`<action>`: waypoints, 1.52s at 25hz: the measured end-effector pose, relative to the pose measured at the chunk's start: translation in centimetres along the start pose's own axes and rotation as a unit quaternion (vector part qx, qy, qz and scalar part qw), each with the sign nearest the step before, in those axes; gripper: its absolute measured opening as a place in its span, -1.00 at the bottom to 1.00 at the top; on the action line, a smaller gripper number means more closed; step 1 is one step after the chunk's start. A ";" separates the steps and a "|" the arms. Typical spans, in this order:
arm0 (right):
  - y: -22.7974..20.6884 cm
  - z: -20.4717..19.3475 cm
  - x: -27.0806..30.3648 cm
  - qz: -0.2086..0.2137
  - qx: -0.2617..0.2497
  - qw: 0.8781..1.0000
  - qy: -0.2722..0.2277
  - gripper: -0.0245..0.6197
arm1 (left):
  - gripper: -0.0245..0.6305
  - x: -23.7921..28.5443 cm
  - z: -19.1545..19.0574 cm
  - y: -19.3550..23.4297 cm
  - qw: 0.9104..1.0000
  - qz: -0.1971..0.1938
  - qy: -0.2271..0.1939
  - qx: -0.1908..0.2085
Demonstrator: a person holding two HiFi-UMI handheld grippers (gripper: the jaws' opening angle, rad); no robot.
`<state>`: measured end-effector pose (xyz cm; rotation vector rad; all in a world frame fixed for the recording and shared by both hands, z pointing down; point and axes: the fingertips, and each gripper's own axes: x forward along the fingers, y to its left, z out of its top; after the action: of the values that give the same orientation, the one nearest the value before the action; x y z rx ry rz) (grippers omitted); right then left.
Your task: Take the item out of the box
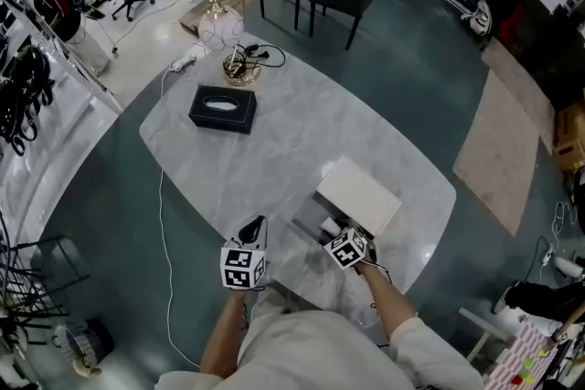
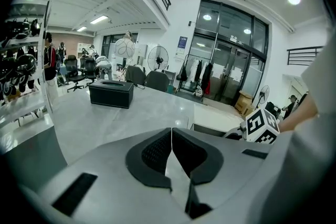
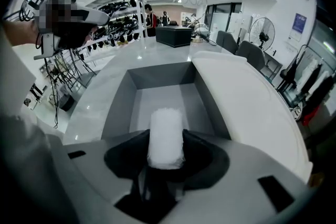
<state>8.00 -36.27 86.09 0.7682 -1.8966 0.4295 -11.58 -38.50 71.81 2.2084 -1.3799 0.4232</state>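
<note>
- L claw (image 1: 257, 227): lower centre of head view, tips pointing up-frame, jaws pressed together, nothing btwn them.
- R claw (image 1: 327, 229): just right of L claw, angled toward upper left, jaws clamped on white roll (image 3: 166, 134).
- L forearm (image 1: 222, 338) & R forearm (image 1: 388, 297): bare, reaching up from bottom edge.
</note>
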 end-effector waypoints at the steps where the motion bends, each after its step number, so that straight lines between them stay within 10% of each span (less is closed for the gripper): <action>1: 0.0 -0.1 0.0 0.001 0.000 1.000 0.001 -0.35 | -0.87 -0.1 0.1 0.0 1.000 0.001 -0.001 0.001; 20: -0.7 2.6 -5.3 -0.024 0.035 0.994 -0.103 -0.35 | -0.87 -0.6 2.1 -1.5 0.999 -0.010 -0.015 0.032; 38: -2.5 6.7 -13.9 -0.083 0.120 0.957 -0.251 -0.36 | -0.87 -0.2 4.8 -3.4 0.996 -0.034 -0.037 0.071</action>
<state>9.26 -37.72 70.57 1.2850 -2.2464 0.3874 -8.59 -39.83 66.88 2.4002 -1.3441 0.4312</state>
